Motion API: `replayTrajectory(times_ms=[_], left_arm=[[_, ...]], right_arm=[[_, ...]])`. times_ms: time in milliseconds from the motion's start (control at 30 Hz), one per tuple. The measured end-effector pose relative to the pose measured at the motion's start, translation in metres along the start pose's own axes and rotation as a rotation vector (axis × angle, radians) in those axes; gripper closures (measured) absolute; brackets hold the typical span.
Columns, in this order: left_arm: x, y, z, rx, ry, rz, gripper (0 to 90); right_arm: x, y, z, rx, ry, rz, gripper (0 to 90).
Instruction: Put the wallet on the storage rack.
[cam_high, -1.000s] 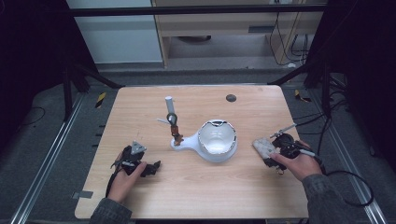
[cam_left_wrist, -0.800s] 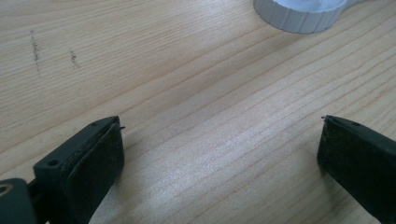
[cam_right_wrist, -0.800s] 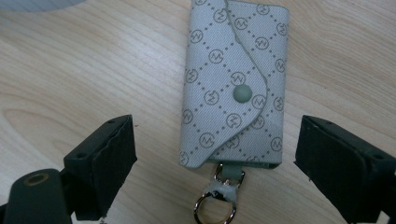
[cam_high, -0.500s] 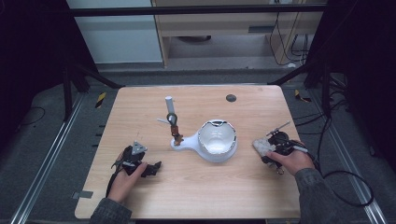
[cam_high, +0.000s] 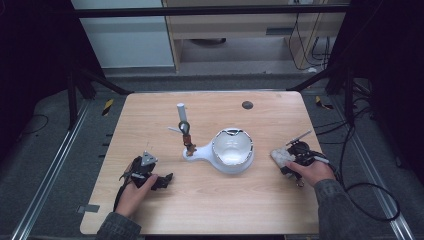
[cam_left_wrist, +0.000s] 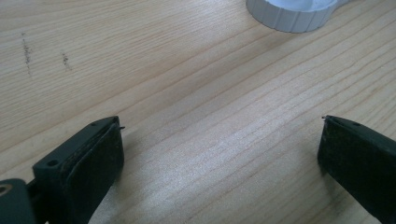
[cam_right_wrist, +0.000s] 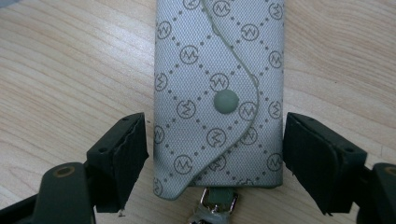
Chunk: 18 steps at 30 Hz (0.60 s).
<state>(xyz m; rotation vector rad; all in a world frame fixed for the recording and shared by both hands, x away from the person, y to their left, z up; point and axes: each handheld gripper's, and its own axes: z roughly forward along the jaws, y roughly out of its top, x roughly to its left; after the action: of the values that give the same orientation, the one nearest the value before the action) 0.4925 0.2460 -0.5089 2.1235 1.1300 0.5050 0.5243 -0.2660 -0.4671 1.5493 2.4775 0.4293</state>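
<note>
A grey key pouch (cam_right_wrist: 219, 60) with a diamond pattern and a snap button lies flat on the wooden table (cam_high: 210, 200), near its right edge (cam_high: 280, 156). My right gripper (cam_right_wrist: 215, 144) sits low over it, one jaw on each long side. The jaws have just been closing, and the pads stand right at the pouch's edges with a sliver of gap on the left. A metal clasp pokes out at the pouch's near end. My left gripper (cam_high: 164, 180) rests at the front left of the table; its jaws (cam_left_wrist: 219, 140) are wide open over bare wood.
A white round bowl-like piece (cam_high: 232, 150) with a ribbed rim (cam_left_wrist: 289, 14) stands mid-table. Its handle-like base carries a small upright post (cam_high: 185, 131) with a ring. A dark round disc (cam_high: 247, 105) lies at the back. A cable trails off the table's right side.
The right hand has sunk and slid a little toward the pouch. The left hand has not moved.
</note>
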Motion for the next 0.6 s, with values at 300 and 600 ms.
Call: replayTrajectory(times_ms=[300,600], left_arm=[[-0.0003,0.0000,0.0000,0.000,-0.001,0.001,0.0],[-0.0006,0.0000,0.0001,0.000,-0.003,0.002,0.0]], right_arm=[[-0.0007,-0.0015,0.0021,0.003,-0.003,0.001,24.6],[-0.0005,-0.0021,0.0027,0.004,-0.007,-0.005,26.5]])
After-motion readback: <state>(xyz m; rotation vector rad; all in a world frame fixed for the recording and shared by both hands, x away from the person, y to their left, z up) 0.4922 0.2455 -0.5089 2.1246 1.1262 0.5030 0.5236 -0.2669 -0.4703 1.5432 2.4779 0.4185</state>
